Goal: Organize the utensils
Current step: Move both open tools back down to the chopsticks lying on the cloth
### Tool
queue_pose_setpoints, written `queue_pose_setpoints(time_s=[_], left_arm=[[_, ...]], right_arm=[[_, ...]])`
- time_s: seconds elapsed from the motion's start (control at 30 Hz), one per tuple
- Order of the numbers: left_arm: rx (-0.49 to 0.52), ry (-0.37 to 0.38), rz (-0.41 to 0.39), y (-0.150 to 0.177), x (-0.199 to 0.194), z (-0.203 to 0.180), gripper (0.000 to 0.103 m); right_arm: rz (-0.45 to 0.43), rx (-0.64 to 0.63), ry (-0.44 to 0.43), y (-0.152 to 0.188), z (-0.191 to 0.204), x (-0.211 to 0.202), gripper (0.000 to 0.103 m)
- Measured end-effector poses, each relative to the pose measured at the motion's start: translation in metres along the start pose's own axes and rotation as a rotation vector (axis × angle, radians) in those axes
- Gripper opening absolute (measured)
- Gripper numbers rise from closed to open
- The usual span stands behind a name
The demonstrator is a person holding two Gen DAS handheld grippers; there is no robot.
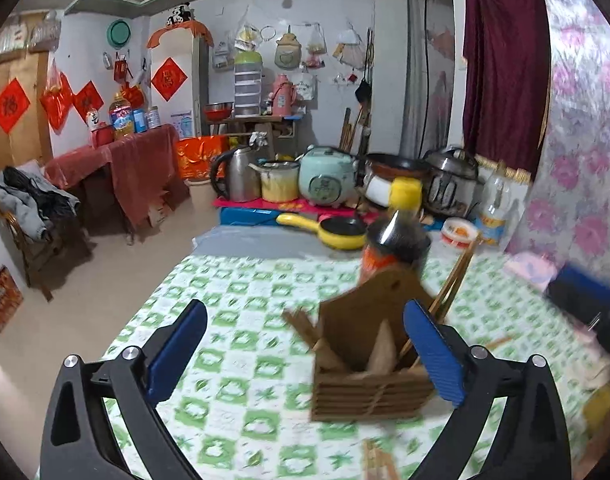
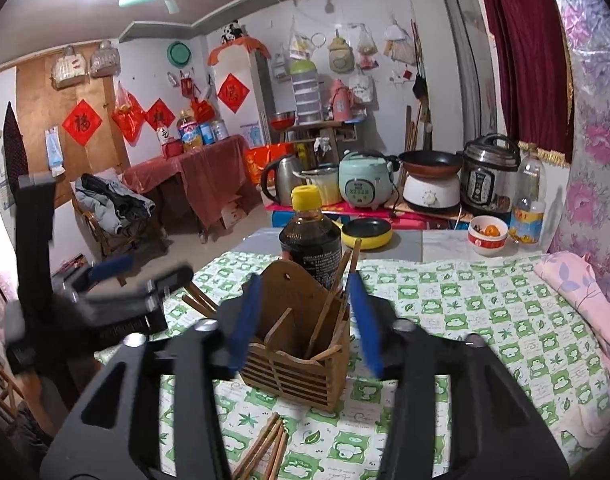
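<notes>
A wooden utensil holder [image 2: 301, 344] stands on the green-checked tablecloth [image 2: 485, 312]; it also shows in the left wrist view [image 1: 369, 372]. A few chopsticks [image 2: 337, 280] stand in it. Loose chopsticks [image 2: 265, 448] lie in front of it, and others [image 2: 199, 300] lie at its left. My right gripper [image 2: 305, 320] is open and empty, its blue fingers on either side of the holder's top. My left gripper [image 1: 305, 348] is open and empty, left of the holder; it shows blurred at the left of the right wrist view [image 2: 117, 280].
A dark sauce bottle [image 2: 311, 236] with a yellow cap stands right behind the holder. Farther back are a yellow pan [image 2: 367, 234], a bowl [image 2: 487, 236], a clear bottle [image 2: 529, 200] and cookers [image 2: 491, 176]. A pink cloth [image 2: 585, 292] lies at the right.
</notes>
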State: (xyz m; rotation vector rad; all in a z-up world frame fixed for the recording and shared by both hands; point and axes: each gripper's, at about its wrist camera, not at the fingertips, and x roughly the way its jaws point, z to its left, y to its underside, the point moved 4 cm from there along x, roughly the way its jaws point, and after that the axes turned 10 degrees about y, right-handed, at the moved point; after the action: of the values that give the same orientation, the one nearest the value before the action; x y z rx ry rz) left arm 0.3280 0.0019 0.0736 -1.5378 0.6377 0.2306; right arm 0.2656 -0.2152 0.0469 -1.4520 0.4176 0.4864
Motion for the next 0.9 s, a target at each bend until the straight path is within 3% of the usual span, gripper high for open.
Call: queue_pose_setpoints(time_s=[0.17,0.37,0.53,0.67,0.8,0.9], left_arm=[[-0.007,0.031,0.063,0.037,0.010,0.009,0.097],[-0.070,0.076,0.144,0.073,0.025,0.016,0.097],[-0.072,0.061,0.212,0.098,0.032,0.016,0.097],[-0.118,0.109,0.283,0.117,0.039,0.019,0.097],[-0.121,0.110,0.351,0.136,0.046,0.019,0.097],[-0.118,0.110,0.391,0.149,0.048,0.017,0.097]], right_arm=[[-0.006,0.003,0.007,0.002,0.002,-0.003,0.079],[0.018,0.022,-0.003,0.010,0.008,-0.009,0.089],[0.044,0.030,0.006,0.022,0.008,-0.011,0.091],[0.057,0.040,0.055,0.063,-0.007,-0.015,0.094],[0.244,0.001,0.137,0.135,-0.019,0.005,0.094],[0.337,0.006,0.080,0.163,-0.022,0.007,0.094]])
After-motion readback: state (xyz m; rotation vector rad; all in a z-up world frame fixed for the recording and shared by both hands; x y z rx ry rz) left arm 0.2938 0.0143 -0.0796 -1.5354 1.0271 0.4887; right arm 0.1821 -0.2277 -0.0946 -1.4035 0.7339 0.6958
